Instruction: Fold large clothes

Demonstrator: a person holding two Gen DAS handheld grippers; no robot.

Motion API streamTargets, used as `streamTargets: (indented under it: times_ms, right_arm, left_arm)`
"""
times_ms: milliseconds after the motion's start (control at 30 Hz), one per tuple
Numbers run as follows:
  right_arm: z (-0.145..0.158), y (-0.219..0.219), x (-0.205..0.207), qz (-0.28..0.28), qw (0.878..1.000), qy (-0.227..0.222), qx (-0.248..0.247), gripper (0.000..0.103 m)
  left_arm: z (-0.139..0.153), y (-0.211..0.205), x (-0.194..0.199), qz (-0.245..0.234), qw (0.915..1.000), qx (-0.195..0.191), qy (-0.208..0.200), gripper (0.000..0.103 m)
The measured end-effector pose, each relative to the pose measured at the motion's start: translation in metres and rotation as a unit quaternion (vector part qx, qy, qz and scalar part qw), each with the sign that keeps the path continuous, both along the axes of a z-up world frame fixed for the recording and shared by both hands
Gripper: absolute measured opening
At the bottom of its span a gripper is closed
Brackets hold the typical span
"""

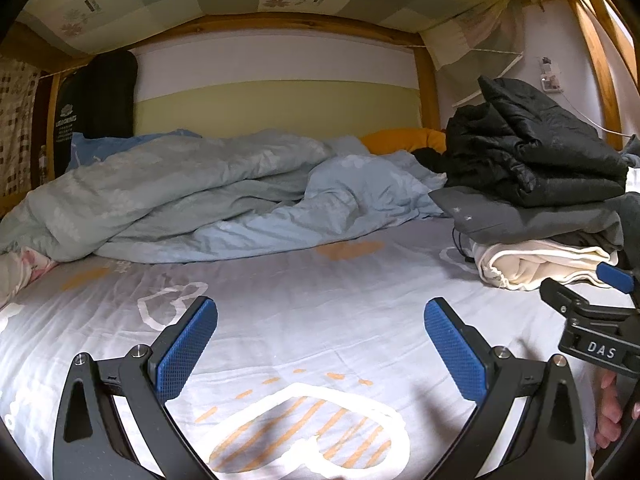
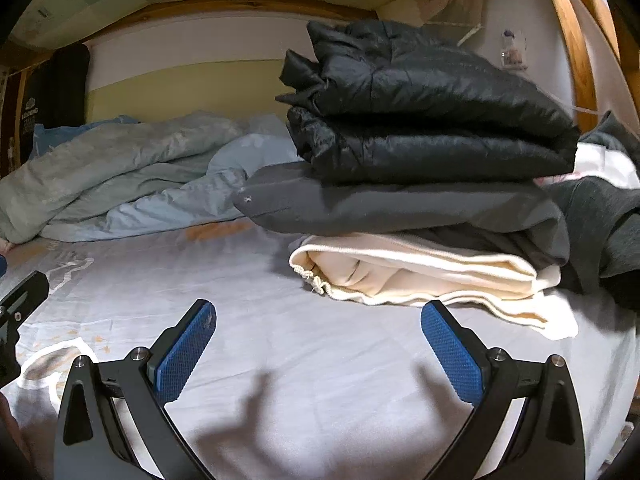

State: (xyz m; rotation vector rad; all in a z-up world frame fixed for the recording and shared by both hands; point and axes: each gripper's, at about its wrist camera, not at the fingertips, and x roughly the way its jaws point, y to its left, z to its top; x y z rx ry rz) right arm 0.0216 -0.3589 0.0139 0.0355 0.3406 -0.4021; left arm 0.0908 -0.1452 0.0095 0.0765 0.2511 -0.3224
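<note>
A stack of folded clothes sits on the bed's right side: a black puffer jacket (image 2: 424, 120) on top, a dark grey garment (image 2: 392, 204) under it, a cream garment (image 2: 420, 276) at the bottom. The stack also shows in the left wrist view (image 1: 536, 152). A loose dark grey garment (image 2: 604, 216) lies crumpled to the right of the stack. My left gripper (image 1: 320, 344) is open and empty above the bare sheet. My right gripper (image 2: 318, 344) is open and empty, just in front of the cream garment; it shows in the left wrist view (image 1: 588, 300).
The bed sheet (image 1: 280, 308) is pale with heart prints. A crumpled light blue duvet (image 1: 180, 192) lies along the back. An orange pillow (image 1: 404, 140) and a black bag (image 1: 96, 100) are by the wall. Wooden bunk posts (image 1: 426, 88) frame the bed.
</note>
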Motion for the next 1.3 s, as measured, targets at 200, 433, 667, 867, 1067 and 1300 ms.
streamTargets:
  times_ms: [200, 433, 667, 867, 1067, 1300]
  right_arm:
    - [0.0014, -0.0008, -0.0041, -0.005, 1.0, -0.009, -0.001, 0.103]
    - [0.0012, -0.0006, -0.0042, -0.005, 1.0, -0.009, -0.008, 0.103]
    - [0.0007, -0.0024, -0.0025, -0.005, 1.0, -0.007, -0.004, 0.103]
    - [0.0, -0.0031, -0.0006, -0.003, 1.0, -0.003, -0.002, 0.103]
    - [-0.0002, -0.0042, -0.0004, -0.003, 1.0, -0.002, 0.004, 0.103]
    - [-0.0017, -0.0028, 0.0044, -0.004, 1.0, 0.011, 0.005, 0.103]
  left_arm:
    - [-0.0001, 0.0009, -0.0009, 0.0, 1.0, -0.001, 0.0, 0.103]
    - [0.0004, 0.0083, -0.0048, 0.021, 0.9997, -0.007, -0.01, 0.103]
    - [0.0004, 0.0103, -0.0047, 0.021, 0.9996, -0.011, -0.017, 0.103]
    - [0.0, 0.0086, -0.0056, 0.021, 0.9996, -0.007, -0.016, 0.103]
    - [0.0007, 0.0094, -0.0083, 0.021, 0.9995, -0.011, -0.021, 0.103]
    - [0.0011, 0.0101, -0.0092, 0.021, 0.9994, -0.011, -0.024, 0.103]
